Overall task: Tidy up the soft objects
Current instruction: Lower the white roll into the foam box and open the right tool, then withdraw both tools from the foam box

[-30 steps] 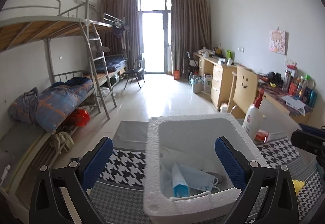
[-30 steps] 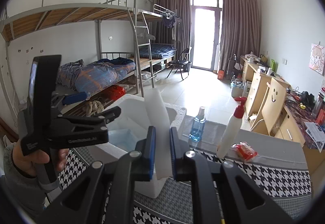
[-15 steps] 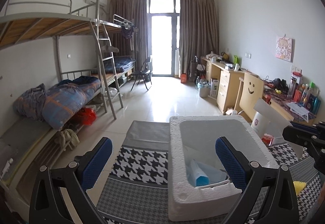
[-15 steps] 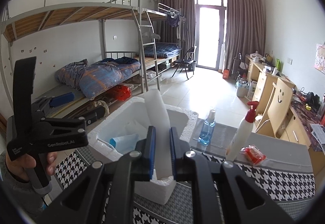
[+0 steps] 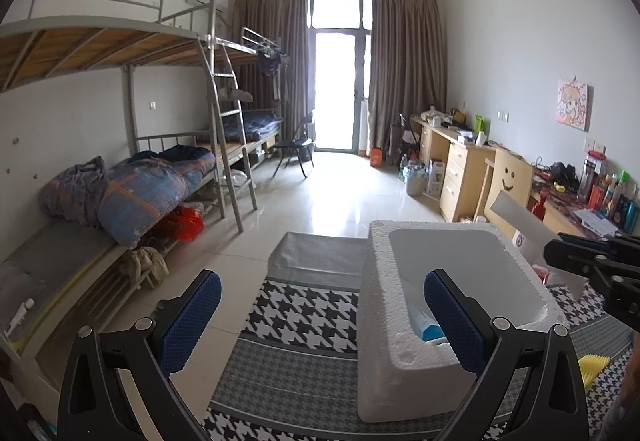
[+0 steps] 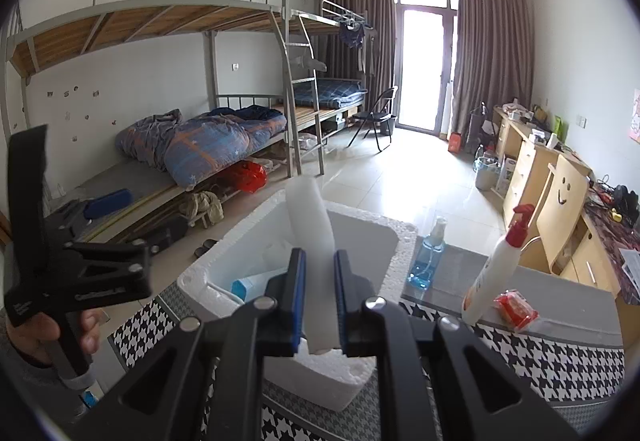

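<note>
Left wrist view: the left tool (image 5: 322,311) stands wide open and empty, tilted slightly downward, its right finger over the near rim of the white foam box (image 5: 404,357) on the counter (image 5: 304,325).

Right wrist view: the right tool (image 6: 319,297) is clamped on a white foam sheet (image 6: 310,217), standing upright over the foam box (image 6: 336,381). A hand (image 6: 44,329) holds the left tool's handle left of the box.

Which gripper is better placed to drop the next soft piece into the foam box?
Right. The right gripper is already shut on a white foam sheet, held above the foam box. The left gripper is open, holds nothing and sits off the box's side.
</note>
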Tool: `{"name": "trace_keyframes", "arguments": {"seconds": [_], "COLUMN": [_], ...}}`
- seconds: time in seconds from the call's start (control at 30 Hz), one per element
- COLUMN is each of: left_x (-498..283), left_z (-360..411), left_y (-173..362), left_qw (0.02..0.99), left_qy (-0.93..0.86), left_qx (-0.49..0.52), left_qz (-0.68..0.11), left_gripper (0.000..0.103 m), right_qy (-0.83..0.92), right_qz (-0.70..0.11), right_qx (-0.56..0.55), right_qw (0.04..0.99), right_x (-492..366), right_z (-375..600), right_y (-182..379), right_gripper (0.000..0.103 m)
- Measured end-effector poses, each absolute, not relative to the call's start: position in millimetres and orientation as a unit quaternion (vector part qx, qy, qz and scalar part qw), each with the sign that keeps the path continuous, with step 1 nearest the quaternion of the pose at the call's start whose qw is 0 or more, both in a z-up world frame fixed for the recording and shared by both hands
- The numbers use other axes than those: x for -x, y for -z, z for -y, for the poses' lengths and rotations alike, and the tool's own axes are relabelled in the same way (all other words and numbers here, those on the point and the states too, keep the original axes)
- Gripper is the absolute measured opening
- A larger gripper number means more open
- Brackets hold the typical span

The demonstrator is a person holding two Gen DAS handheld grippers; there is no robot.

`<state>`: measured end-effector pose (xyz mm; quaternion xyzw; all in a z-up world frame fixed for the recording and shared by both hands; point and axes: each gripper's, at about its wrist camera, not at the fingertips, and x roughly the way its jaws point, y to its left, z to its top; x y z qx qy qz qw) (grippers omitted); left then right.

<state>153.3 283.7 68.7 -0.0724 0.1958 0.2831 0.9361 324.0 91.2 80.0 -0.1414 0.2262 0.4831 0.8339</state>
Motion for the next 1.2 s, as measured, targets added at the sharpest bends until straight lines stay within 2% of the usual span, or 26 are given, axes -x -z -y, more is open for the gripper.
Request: {"name": "trace_keyframes", "arguments": {"seconds": [0.23, 0.7, 0.77, 0.8, 0.83, 0.87, 0.93, 1.2], "left_x": [-135, -131, -129, -128, -128, -128, -129, -133], "left_z": [-280, -281, -281, -281, -282, -283, -283, -278], "left_y": [-72, -63, -63, -63, -63, -63, -63, -64], "left_qw": [0.939, 0.939, 0.94, 0.94, 0.939, 0.939, 0.939, 0.941], "left_qy": [-0.287, -0.276, -0.273, -0.274, -0.276, -0.275, -0.275, -0.268], "left_qx": [0.071, 0.083, 0.082, 0.082, 0.083, 0.084, 0.083, 0.079], "left_qz": [-0.177, -0.188, -0.188, -0.188, -0.187, -0.187, -0.188, -0.19], "left_gripper": [0.102, 0.102, 0.102, 0.102, 0.102, 0.102, 0.102, 0.102], "right_qy": [-0.473, -0.471, -0.471, -0.47, -0.469, -0.47, -0.471, -0.467], "right_qz": [-0.244, -0.278, -0.284, -0.288, -0.292, -0.295, -0.293, -0.278], "right_qx": [0.132, 0.144, 0.14, 0.135, 0.131, 0.128, 0.122, 0.124], "right_qw": [0.836, 0.825, 0.823, 0.823, 0.823, 0.822, 0.823, 0.83], "right_x": [-330, -339, -342, -342, -344, -345, -345, -339], "right_z": [-97, -116, -117, -118, -117, -116, -113, -101], "right_y": [-74, -57, -56, -56, -55, -56, -57, -63], "right_gripper": [0.015, 0.019, 0.03, 0.033, 0.042, 0.056, 0.068, 0.069]}}
